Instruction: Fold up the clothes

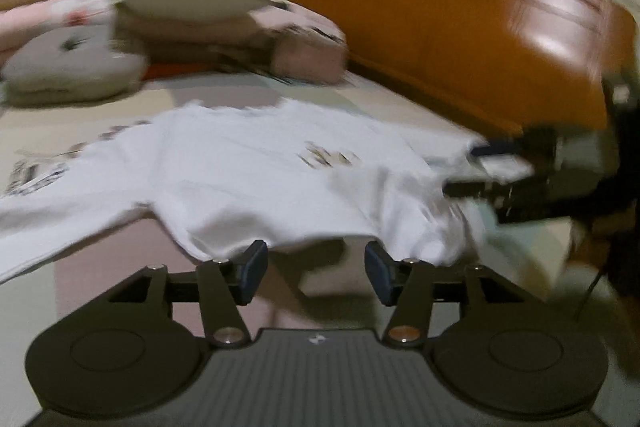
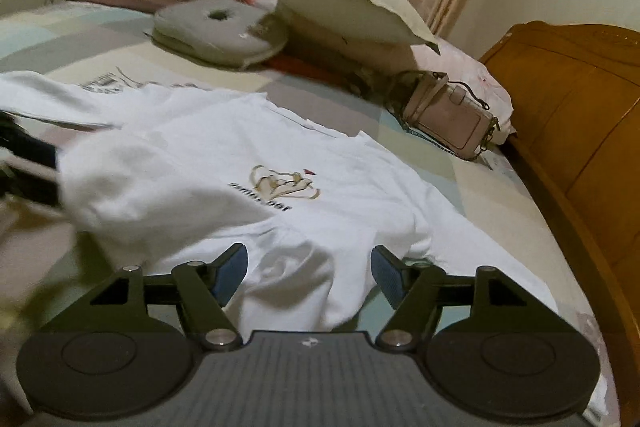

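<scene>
Bed [image 2: 472, 195] holds white shirt [image 2: 224, 155] amid pillows [image 2: 344, 7] and handbag [image 2: 448, 123].

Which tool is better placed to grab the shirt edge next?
Probably the right tool: its open fingers already straddle a fold of the white shirt. The left tool is open too, with the hem just beyond its tips.

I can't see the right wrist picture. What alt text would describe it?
A white T-shirt with a small chest print lies spread on a bed, and the open right gripper hovers at its near edge. Behind it are pillows, a pink handbag and a wooden headboard.
</scene>
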Motion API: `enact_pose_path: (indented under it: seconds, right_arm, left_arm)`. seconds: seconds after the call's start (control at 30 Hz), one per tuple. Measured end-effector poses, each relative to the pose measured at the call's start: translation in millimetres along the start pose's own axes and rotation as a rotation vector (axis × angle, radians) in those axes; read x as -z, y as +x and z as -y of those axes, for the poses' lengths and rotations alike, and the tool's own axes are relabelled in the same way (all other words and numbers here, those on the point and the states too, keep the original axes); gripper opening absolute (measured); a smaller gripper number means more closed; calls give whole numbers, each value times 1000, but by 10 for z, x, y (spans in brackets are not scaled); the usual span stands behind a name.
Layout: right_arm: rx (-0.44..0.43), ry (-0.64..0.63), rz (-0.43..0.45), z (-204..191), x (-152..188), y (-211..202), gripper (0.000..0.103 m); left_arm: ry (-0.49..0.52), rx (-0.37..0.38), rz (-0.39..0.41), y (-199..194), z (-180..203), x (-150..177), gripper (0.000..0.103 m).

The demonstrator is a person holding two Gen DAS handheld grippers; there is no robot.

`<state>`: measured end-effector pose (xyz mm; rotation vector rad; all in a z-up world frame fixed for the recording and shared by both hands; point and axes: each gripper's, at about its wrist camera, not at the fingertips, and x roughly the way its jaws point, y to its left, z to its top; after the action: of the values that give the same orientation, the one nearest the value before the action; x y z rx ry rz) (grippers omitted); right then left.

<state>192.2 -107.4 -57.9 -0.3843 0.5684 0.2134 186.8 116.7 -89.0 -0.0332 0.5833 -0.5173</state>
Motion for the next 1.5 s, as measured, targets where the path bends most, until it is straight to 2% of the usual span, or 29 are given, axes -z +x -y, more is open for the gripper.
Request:
enact_pose_path:
  seconds: [0.2,0.27,0.3,0.4,0.47,0.57,0.7,0.73,0.77,0.8,0.87,0.97,1.07,1.2,1.3,1.37,1.5]
  right_arm:
    - [-66,29,18,-66,241,-274,81]
    - [-68,47,-6,-43,318,-244,81]
    - [-74,60,-19,-22,355,-221,81]
    - [-94,104,-49,14,446,-132,82]
    - [-107,134,-67,31,501,-68,82]
    - [-127,180,-93,55,583,29,82]
    - [-137,201,-107,62,638,97,82]
    - [-137,201,-108,66,645,104,82]
    - [-138,206,-109,74,656,109,82]
    - [-141,214,-113,89,671,105,82]
    - [-146,225,-117,113,692,95,82]
    - [-143,231,-115,128,709,50,82]
    - [-152,246,-106,138,688,6,82]
    - [-156,250,-99,112,644,-23,82]
    - [-167,250,-102,65,615,-18,82]
    - [-179,254,-104,27,602,-6,82]
    - [-182,239,-106,-63,598,20,82]
  left_arm:
    - [53,-22,-98,204,88,103,54]
    - [90,-50,-97,159,87,115,56]
    - [103,-61,-93,121,82,120,60]
    - [129,-50,-101,94,80,152,63]
    - [151,-24,-110,171,135,157,63]
    - [201,-39,-133,392,270,156,63]
    - [252,-30,-86,561,363,122,63]
    - [244,-27,-84,590,354,112,62]
    - [221,-22,-87,611,329,96,57]
    - [197,-14,-80,607,301,83,44]
    - [144,12,-51,545,241,63,38]
    - [74,72,-19,421,184,31,13]
    - [-10,118,25,253,99,-6,12]
    - [-108,211,150,-120,-43,-67,11]
    - [-147,243,225,-309,-151,-74,11]
    - [-179,208,214,-304,-221,-69,11]
    - [-245,89,101,-40,-331,-22,11]
